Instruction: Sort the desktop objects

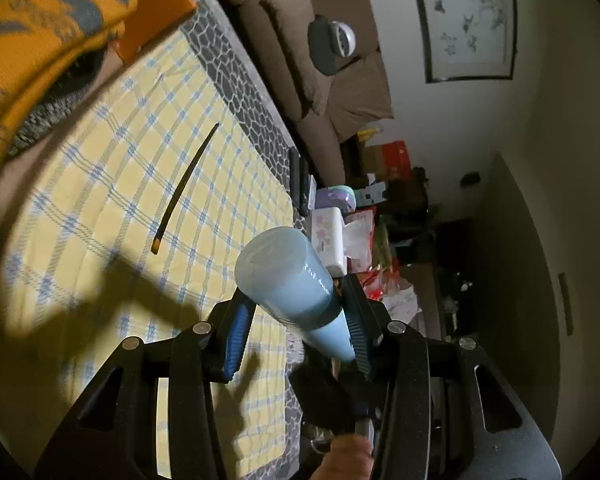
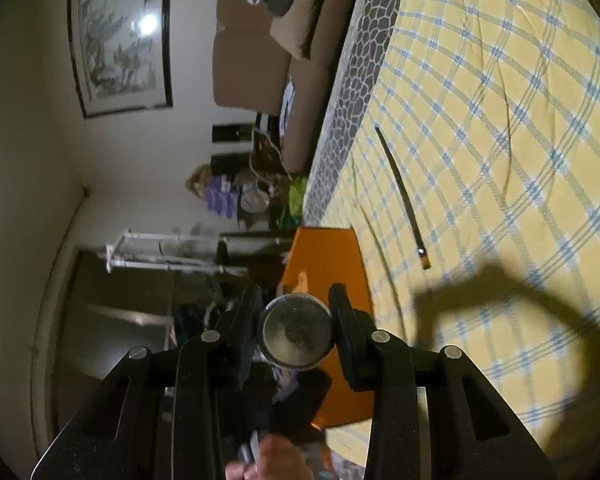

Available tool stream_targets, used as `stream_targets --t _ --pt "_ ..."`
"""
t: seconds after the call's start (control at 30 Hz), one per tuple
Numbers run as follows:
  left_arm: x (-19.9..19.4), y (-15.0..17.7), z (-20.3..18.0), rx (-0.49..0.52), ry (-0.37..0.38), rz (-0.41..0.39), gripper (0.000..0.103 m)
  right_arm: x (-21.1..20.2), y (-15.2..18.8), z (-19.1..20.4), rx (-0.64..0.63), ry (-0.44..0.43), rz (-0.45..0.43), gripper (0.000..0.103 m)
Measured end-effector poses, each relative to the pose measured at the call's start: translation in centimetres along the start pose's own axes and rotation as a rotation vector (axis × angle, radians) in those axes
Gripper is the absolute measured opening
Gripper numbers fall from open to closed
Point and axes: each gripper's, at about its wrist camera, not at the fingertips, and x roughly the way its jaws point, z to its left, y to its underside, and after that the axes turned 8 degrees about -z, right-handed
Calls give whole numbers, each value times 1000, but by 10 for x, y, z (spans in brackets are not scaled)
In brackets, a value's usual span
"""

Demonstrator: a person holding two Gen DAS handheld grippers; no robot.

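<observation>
My left hand-held gripper [image 1: 296, 330] is clenched on a pale blue plastic cylinder bottle [image 1: 292, 280], its long axis running forward out past the fingers. My right hand-held gripper [image 2: 294, 330] grips a round glass-faced metal tin [image 2: 295, 334] end-on. Beyond both, a long thin dark stick with an orange tip [image 1: 186, 188] lies flat on the yellow-and-blue checked cloth [image 1: 120, 152] covering the counter, ahead-left of my left hand-held gripper, orange tip nearest it. The orange flat box [image 2: 324, 272] sits just beyond my right one.

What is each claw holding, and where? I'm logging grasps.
Left claw: pale blue plastic cylinder bottle, held at its narrower end. Right claw: round silver metal-rimmed object, held across its sides.
</observation>
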Motion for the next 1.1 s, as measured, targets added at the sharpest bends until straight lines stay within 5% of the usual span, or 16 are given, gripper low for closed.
stream_targets --t 0.23,0.4,0.57,0.9,1.1 --pt "-47 -19 -10 48 -13 -48 40 28 16 19 30 -23 -19 35" --pt "-82 -45 0 62 -32 -79 40 63 39 34 -2 -16 52 35" --pt "-104 -76 25 50 -45 -1 41 97 63 37 -44 36 129 36" --pt "-151 -109 58 28 -35 -29 41 144 106 43 -102 69 237 37" --pt "-183 -131 78 1 -99 -81 41 173 140 46 -145 92 326 37"
